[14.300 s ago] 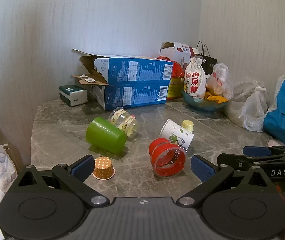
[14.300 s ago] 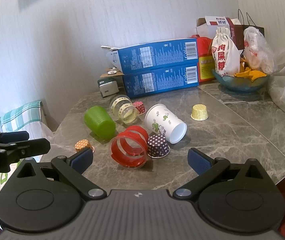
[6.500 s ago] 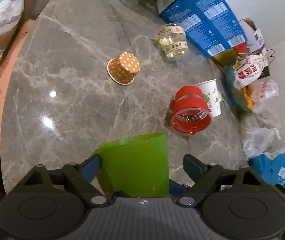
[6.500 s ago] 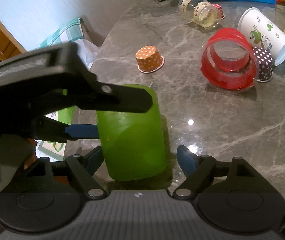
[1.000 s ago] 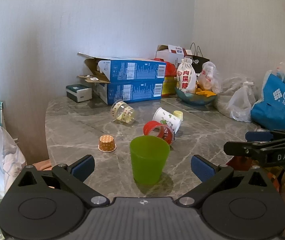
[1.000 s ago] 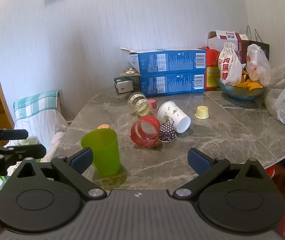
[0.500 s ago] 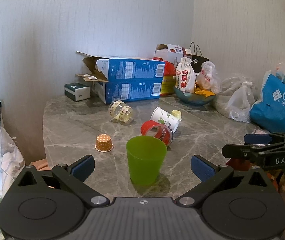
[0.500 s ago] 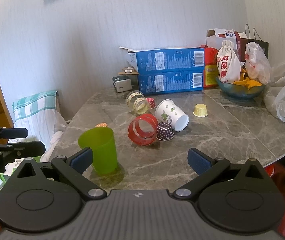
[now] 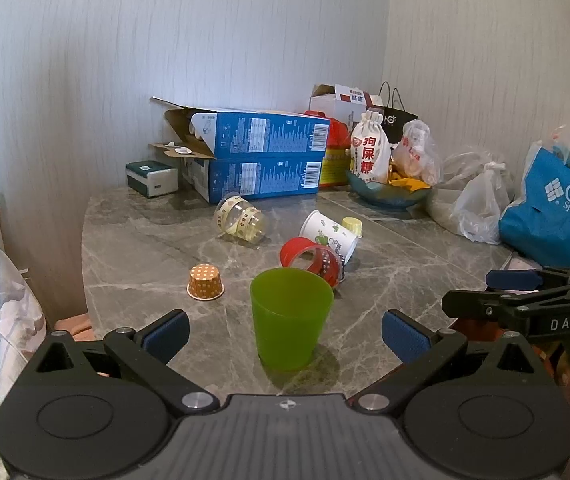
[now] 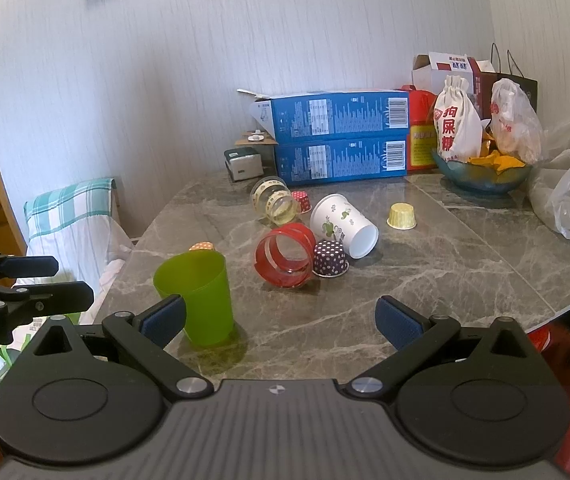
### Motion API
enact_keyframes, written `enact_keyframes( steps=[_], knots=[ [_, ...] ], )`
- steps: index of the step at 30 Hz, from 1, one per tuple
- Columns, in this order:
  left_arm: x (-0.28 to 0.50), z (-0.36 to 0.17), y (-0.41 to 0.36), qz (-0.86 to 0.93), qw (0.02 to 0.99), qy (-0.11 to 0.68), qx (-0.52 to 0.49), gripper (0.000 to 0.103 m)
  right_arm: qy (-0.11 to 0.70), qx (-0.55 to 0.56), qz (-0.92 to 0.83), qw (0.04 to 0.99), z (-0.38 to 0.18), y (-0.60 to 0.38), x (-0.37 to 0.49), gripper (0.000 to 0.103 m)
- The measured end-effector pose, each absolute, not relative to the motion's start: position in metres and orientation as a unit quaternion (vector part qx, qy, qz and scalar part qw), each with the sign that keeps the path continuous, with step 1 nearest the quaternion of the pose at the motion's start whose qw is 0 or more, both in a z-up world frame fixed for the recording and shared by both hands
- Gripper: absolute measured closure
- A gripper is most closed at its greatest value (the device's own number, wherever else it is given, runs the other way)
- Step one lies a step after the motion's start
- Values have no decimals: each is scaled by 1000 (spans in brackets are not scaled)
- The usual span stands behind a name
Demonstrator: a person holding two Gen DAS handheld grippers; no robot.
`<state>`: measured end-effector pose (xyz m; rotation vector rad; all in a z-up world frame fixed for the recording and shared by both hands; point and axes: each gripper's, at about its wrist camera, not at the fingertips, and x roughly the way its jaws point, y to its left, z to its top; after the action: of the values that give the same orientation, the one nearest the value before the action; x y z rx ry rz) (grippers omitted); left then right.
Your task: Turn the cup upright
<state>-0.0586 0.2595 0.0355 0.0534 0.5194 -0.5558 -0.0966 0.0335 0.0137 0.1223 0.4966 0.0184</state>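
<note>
- Far left, the left gripper (image 9: pixel 283 330) is wide open, holding nothing; the green cup (image 9: pixel 291 322) stands between its blue pads but touches neither.
- That green cup is upright, mouth up, near the front edge of the marble table (image 9: pixel 145 256). For this one, the flip looks done.
- It looks like thin plastic: light, a bit springy, smooth-walled. A hard squeeze at the rim would likely bow it; mid-wall across the width seems the safer hold.
- Next along, the orange cup (image 9: pixel 205 287) sits mouth down, small and papery, easy to crush.
- Middle of the table: the clear cup (image 10: pixel 275 202) on its side, the red cup (image 10: pixel 285 256) on its side with its mouth toward us, the purple cup (image 10: pixel 330 258) inverted just beside it.
- The white cup (image 10: pixel 343 224) lies tipped over, paper by the look of it; it could roll, so grip across the body.
- The yellow cup (image 10: pixel 401 216) sits mouth down, apart from the others.
- On the right, the right gripper (image 10: pixel 281 320) is spread open and empty too.
</note>
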Motion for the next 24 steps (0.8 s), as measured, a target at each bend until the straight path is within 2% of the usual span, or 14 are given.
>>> enact_keyframes(
  steps=[24],
  knots=[
    [-55,29,259,-278,927,252,19,0,256,56,10,965,8,39,-89,1]
  ],
)
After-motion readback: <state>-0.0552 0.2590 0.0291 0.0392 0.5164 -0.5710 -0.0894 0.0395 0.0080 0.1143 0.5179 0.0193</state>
